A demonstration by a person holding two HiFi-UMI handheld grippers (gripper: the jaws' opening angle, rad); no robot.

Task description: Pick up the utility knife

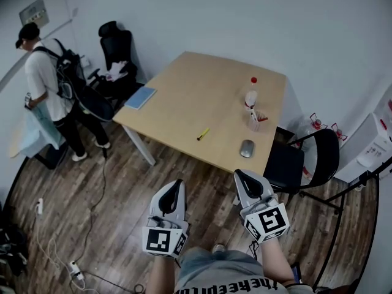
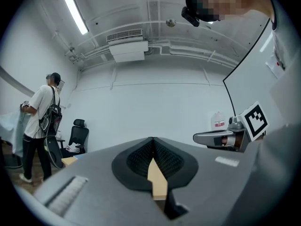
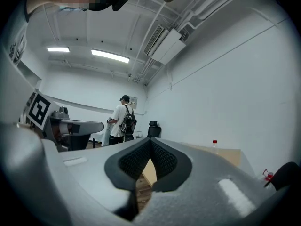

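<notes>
Facing the pale wooden bench [image 1: 184,84] with both claws pinched closed and empty, well short of the small yellow utility knife [image 1: 203,134].

Holding the grey left claw [image 1: 177,184] and the grey right claw [image 1: 238,174] side by side and roughly level above the dark plank floor [image 1: 122,182], on the near side of the bench edge; tips meeting with nothing between them, probably a plain carrying posture with no grasp begun. Finding the knife flat on the near part of the bench top, left of the grey computer mouse [image 1: 247,148] and nearer than the clear red-capped bottle [image 1: 251,95], well apart from both, so likely reachable from any side. Needing one claw spread before closing across the slim handle.
</notes>
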